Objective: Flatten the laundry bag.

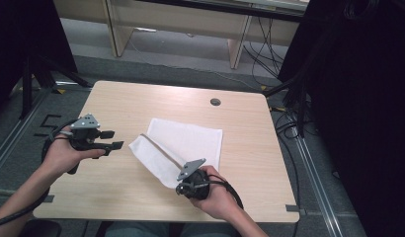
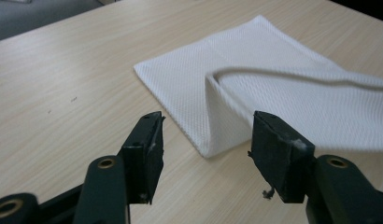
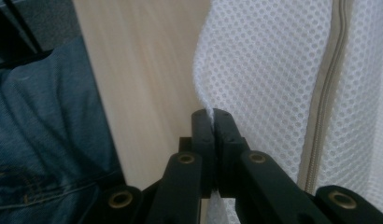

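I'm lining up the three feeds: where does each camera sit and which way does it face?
High view: above the person's side, looking down on the light wooden table; both forearms show.
Left gripper view: behind open jaws of the left gripper, facing the white mesh zippered bag.
Right gripper view: behind the right gripper, pinching the bag's edge; jeans show.
All share the bag.

White mesh cloth (image 1: 183, 143) with a tan zipper: partly folded, lying flat at table centre. Its 7 o'clock flap is lifted and doubled over, edge pointing toward 10 o'clock.
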